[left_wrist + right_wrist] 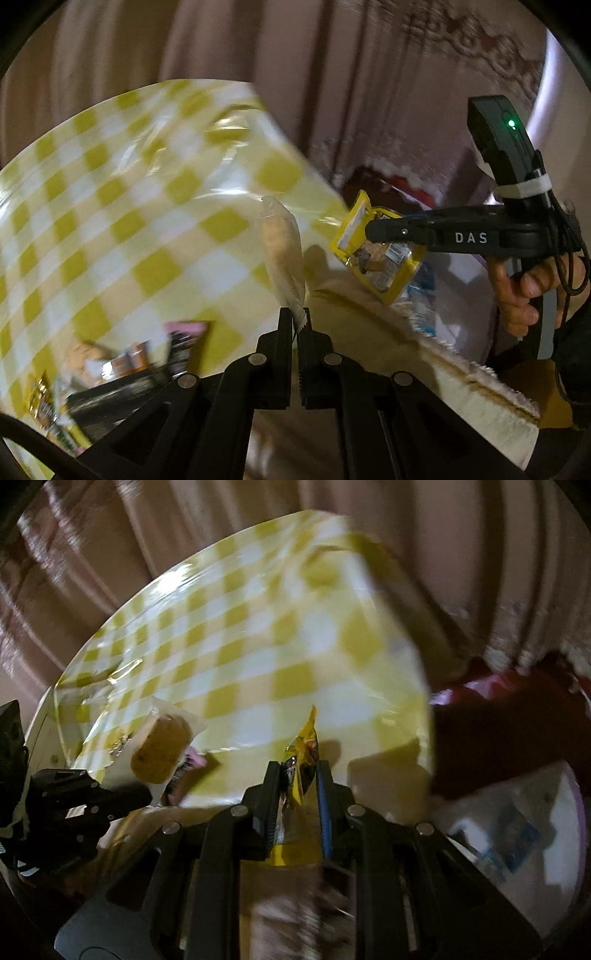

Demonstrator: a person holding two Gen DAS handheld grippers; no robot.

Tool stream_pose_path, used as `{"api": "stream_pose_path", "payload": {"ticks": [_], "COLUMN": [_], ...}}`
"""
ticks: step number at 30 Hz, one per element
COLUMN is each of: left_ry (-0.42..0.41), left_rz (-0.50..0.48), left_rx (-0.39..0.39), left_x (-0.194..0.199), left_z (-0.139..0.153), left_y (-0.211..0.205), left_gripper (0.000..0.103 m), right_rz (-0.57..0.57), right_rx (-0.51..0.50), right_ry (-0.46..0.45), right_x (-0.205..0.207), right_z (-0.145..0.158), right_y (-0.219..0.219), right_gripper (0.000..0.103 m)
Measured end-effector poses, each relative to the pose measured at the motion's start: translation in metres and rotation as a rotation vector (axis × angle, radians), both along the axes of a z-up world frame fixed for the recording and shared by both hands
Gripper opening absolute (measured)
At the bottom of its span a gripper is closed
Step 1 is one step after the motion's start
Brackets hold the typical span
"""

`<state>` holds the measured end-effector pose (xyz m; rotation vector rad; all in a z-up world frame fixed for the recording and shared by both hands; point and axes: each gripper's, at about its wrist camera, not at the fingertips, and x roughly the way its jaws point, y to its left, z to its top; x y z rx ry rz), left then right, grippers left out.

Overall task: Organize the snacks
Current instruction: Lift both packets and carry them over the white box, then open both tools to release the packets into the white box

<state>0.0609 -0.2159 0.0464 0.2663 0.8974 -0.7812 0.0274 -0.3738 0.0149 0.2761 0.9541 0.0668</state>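
Left gripper point(296, 325) pinching clear cookie packet point(282, 254), right gripper point(295, 775) clamping yellow pouch point(301, 760), over checkered tablecloth point(122, 206).

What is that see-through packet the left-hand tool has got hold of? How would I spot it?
Start at the table with the yellow-and-white checked cloth. Above its near edge, the left tool pinches the crimped end of a clear plastic packet with a round, golden-brown biscuit or cake inside. Unlike the printed yellow snack pouch gripped by the right tool, its wrapper is transparent and unprinted.
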Motion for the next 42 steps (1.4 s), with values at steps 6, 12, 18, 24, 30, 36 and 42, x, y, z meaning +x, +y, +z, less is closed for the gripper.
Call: {"api": "stream_pose_path", "payload": {"ticks": [6, 12, 18, 24, 30, 36, 42], "left_ry": [0.021, 0.065, 0.113, 0.141, 0.169, 0.171, 0.169], "left_rz": [-0.12, -0.232, -0.315, -0.395, -0.417, -0.373, -0.288], "left_rx": [0.024, 0.099, 0.156, 0.195, 0.227, 0.173, 0.119], "left_x": [-0.022, -0.05, -0.072, -0.089, -0.094, -0.086, -0.07], "left_z": [-0.002, -0.014, -0.029, -0.037, -0.046, -0.037, -0.024], "left_y": [-0.056, -0.11, -0.149, -0.175, -0.184, -0.174, -0.144], "left_gripper": [0.003, 0.003, 0.003, 0.003, 0.015, 0.053, 0.053], "right_rz": [-0.1, -0.18, -0.254, -0.327, -0.371, -0.365, -0.328], "right_rx": [-0.013, -0.035, -0.029, -0.03, -0.036, -0.041, -0.062], "right_ry": [0.015, 0.05, 0.106, 0.161, 0.212, 0.212, 0.188], "right_x": [-0.032, -0.058, -0.08, -0.103, -0.12, -0.116, -0.104], "right_z": [-0.002, -0.014, -0.034, -0.051, -0.061, -0.058, -0.044], "right_y": [-0.045, -0.076, -0.105, -0.132, -0.145, -0.143, -0.124], "right_gripper": [0.023, 0.023, 0.023, 0.023, 0.025, 0.044, 0.045]}}
